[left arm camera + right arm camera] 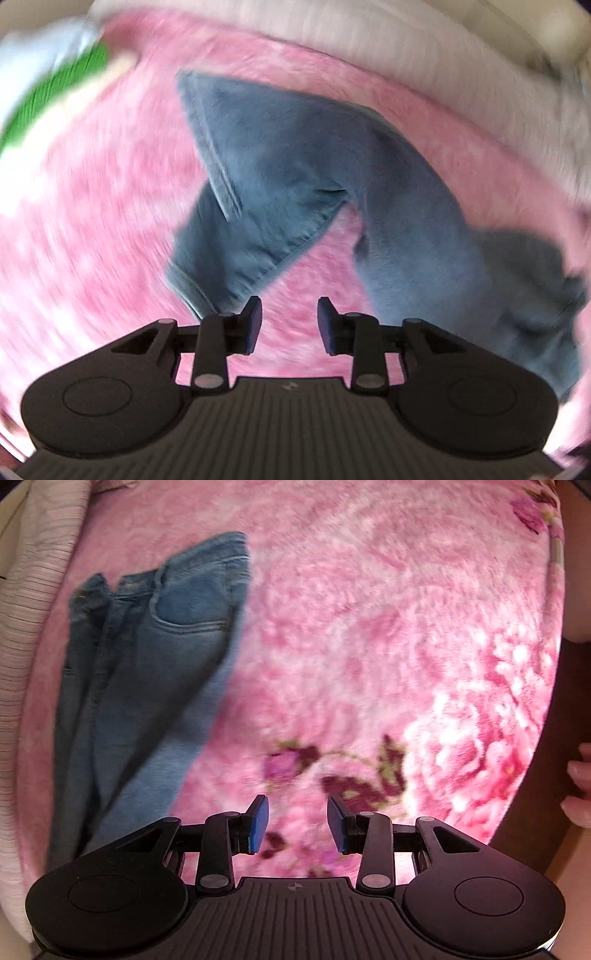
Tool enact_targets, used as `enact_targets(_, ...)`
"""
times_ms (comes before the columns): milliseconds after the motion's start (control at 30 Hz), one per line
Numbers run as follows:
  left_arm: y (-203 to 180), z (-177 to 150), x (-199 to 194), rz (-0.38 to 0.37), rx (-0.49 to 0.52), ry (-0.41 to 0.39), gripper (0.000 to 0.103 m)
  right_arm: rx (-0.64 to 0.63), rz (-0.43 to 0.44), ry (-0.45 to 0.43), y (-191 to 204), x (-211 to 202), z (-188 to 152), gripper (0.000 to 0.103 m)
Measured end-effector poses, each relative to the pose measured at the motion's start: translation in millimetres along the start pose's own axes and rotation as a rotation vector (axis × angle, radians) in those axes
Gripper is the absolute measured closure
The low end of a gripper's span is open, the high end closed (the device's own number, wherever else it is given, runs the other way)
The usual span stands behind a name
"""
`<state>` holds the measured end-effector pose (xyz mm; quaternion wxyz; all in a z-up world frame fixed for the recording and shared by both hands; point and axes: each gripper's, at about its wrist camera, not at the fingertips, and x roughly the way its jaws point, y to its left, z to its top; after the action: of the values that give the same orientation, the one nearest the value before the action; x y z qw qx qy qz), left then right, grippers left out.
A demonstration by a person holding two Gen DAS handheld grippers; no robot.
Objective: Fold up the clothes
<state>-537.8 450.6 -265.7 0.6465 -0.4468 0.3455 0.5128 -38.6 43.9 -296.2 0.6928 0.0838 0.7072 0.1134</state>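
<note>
Jeans [295, 177]: lie crumpled on the pink blanket [92, 221].
Left claw [290, 325]: released, empty, above the blanket.
Right claw [298, 823]: released, empty.

Blue denim jeans [147, 657] lie on a pink floral blanket [369, 627], waistband at the far end. One leg is folded across, the cloth rumpled
</note>
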Motion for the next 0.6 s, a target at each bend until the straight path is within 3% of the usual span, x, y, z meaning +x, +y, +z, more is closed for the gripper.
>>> enact_targets(167,26.0,15.2,-21.5,-0.155,-0.333,-0.153,0.062,-0.007,0.022,-0.036,6.9,5.3,19.1,0.064)
enact_targets(233,30.2,26.5,-30.3,-0.213,-0.45,-0.227,0.055,-0.002,0.056,-0.076,14.2,4.9,32.6,0.056)
enact_targets(333,30.3,51.3,-32.3,-0.245,-0.565,-0.312,0.042,0.033,0.1,-0.138,20.1,3.9,55.5,0.044)
enact_targets(467,33.9,75.4,-12.8,-0.226,-0.65,-0.301,0.043,0.025,0.154,-0.224,31.2,5.2,85.0,0.039)
enact_targets(500,34.2,78.6,-6.0,-0.21,-0.668,-0.29,0.045,0.011,0.16,-0.245,33.5,7.1,91.8,0.038)
enact_targets(533,35.5,78.7,0.9,-0.215,-0.686,-0.273,0.064,-0.006,0.165,-0.263,34.5,10.2,98.4,0.038)
enact_targets(567,36.8,78.7,7.7,-0.221,-0.704,-0.256,0.095,-0.019,0.171,-0.277,35.5,13.8,105.2,0.038)
enact_targets(600,38.4,75.3,13.0,-0.243,-0.702,-0.238,0.103,-0.023,0.179,-0.288,35.2,18.5,112.4,0.038)
